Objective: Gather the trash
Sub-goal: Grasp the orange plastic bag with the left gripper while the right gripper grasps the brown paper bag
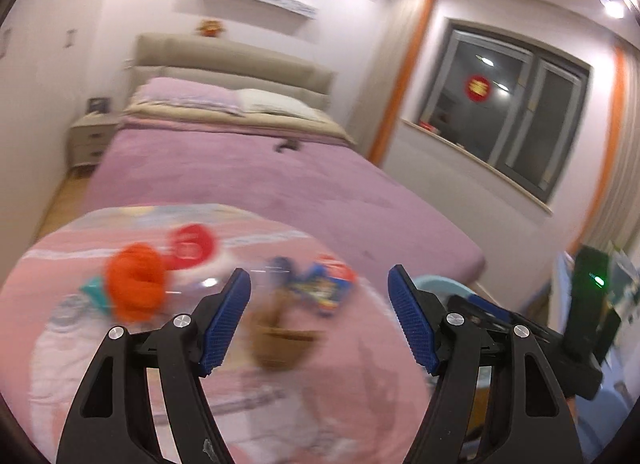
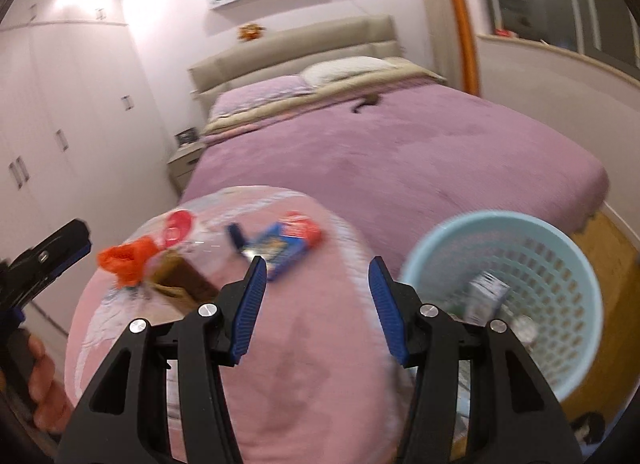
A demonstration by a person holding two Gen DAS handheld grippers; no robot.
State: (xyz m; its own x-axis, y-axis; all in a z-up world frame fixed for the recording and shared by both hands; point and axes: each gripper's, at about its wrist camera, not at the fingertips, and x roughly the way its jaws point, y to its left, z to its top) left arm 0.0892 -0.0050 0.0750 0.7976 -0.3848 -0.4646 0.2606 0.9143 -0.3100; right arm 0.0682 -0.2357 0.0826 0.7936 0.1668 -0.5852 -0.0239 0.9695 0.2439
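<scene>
Trash lies on a pink folded quilt point(image 2: 280, 364) at the foot of the bed: an orange crumpled bag point(image 1: 134, 284) point(image 2: 128, 258), a red-lidded clear container point(image 1: 192, 246) point(image 2: 178, 230), a blue and red snack wrapper point(image 1: 320, 288) point(image 2: 286, 242) and a brown paper piece point(image 1: 276, 340) point(image 2: 180, 280). My left gripper point(image 1: 318, 286) is open and empty above the brown piece; it also shows at the left of the right wrist view point(image 2: 72, 242). My right gripper point(image 2: 316, 268) is open and empty over the quilt. A light blue basket point(image 2: 516, 304) stands to the right with some trash inside.
The purple bed point(image 1: 280, 192) stretches behind, with pillows and a beige headboard point(image 1: 236, 64). A small dark item point(image 2: 366, 104) lies on the bed. A nightstand point(image 1: 90, 140) is at the far left, white wardrobes point(image 2: 60, 124) on the left wall, a window point(image 1: 516, 116) on the right.
</scene>
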